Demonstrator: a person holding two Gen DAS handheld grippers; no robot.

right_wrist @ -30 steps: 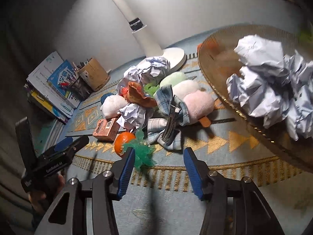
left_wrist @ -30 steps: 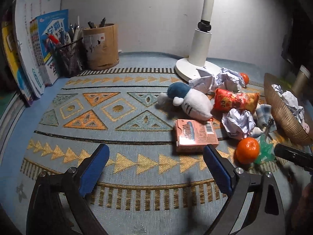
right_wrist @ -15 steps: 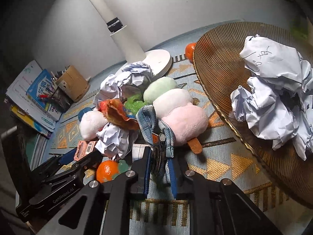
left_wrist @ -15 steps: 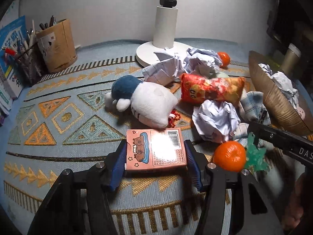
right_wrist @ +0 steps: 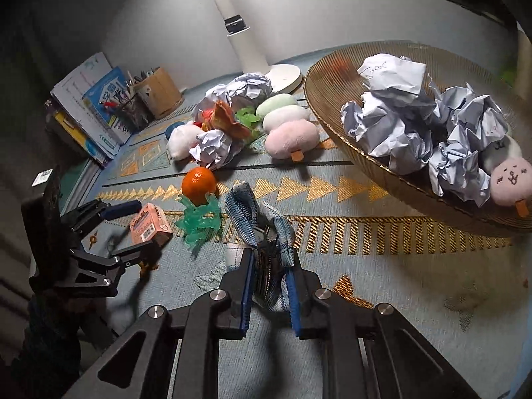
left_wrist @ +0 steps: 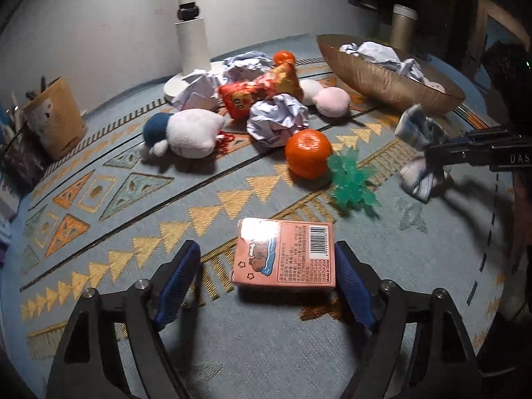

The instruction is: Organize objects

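Observation:
My left gripper [left_wrist: 266, 279] is open around a pink card box [left_wrist: 285, 255] that lies on the patterned mat, touching the right finger, with a gap to the left finger. The box also shows in the right wrist view [right_wrist: 150, 225] between the left gripper's fingers [right_wrist: 121, 229]. My right gripper [right_wrist: 268, 294] is shut on a blue plaid cloth bow [right_wrist: 259, 219] and holds it just above the mat; the bow also shows in the left wrist view [left_wrist: 417, 139].
An orange [left_wrist: 308, 153] and a green spiky toy [left_wrist: 353, 183] lie between the grippers. Behind are crumpled paper [left_wrist: 277, 119], a snack bag [left_wrist: 259, 91], plush toys [left_wrist: 186, 133], a lamp base [right_wrist: 282, 74] and a woven basket [right_wrist: 335, 66] holding paper balls.
My left gripper pulled the pink box toward the mat's near edge and opened wider. My right gripper lifted the plaid bow away from the pile, toward the near side.

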